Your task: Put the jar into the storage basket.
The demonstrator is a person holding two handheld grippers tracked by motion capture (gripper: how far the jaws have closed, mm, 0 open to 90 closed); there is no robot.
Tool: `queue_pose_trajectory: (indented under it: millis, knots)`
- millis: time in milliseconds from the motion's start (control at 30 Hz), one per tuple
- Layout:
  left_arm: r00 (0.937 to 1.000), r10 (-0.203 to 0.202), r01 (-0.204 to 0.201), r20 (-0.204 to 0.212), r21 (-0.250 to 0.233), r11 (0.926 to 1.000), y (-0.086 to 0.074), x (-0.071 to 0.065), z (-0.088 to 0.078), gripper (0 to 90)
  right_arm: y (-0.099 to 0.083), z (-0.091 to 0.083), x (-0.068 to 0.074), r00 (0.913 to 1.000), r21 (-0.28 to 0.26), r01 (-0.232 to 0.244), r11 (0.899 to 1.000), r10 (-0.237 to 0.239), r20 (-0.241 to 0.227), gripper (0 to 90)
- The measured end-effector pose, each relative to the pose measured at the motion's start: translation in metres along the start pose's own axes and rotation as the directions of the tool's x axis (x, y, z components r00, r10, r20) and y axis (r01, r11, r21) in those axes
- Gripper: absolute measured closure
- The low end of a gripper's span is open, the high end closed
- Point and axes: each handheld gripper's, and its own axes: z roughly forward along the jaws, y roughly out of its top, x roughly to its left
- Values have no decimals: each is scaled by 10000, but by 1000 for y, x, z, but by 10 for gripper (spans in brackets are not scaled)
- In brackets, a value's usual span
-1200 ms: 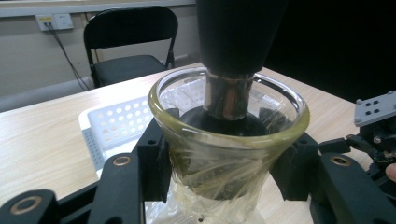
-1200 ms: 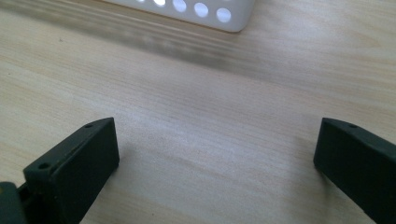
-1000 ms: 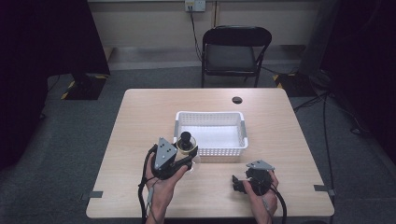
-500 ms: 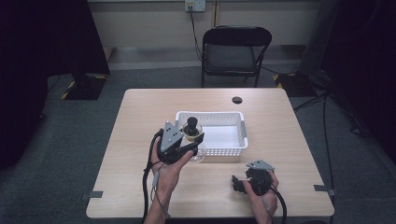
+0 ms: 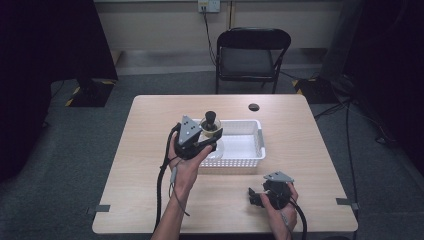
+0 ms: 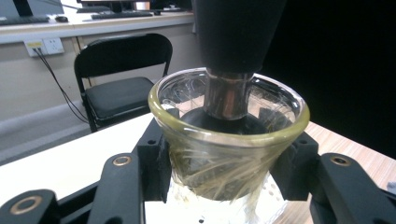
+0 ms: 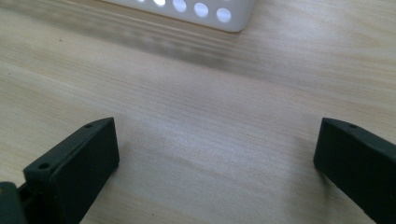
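My left gripper [image 5: 209,134] is shut on a clear glass jar [image 6: 228,154] with a yellowish rim and a black stopper with a metal neck [image 6: 229,51]. In the high view the jar [image 5: 211,125] hangs over the left end of the white perforated basket [image 5: 245,150]. Both black jaws press on the jar's sides in the left gripper view, gripper point [image 6: 229,177]. My right gripper [image 5: 256,196] rests low over the table near its front right, jaws open wide with bare wood between them [image 7: 215,158].
A light wooden table [image 5: 150,150] carries the basket. A small black round cap [image 5: 254,107] lies near the far edge. A black folding chair [image 5: 249,57] stands behind the table. The basket's corner [image 7: 205,11] lies just ahead of the right gripper.
My left gripper has carried the jar up and away from the table's front, from beside the basket's front left corner to above its left end. The right gripper has stayed put.
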Motion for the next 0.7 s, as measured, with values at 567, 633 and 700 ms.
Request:
queue_pose_trajectory:
  millis: [567, 633, 700]
  knots:
    - [9989, -315, 328, -340, 395, 9987, -6, 12, 50, 475, 0, 0, 0, 10000, -5, 20, 10000, -20, 3, 0]
    - [9986, -289, 310, -453, 454, 9985, -8, 14, 56, 475, 0, 0, 0, 10000, -2, 13, 10000, -13, 0, 0]
    - [9982, -291, 318, -525, 498, 9983, -11, 14, 62, 475, 0, 0, 0, 10000, -2, 11, 10000, -11, -1, 0]
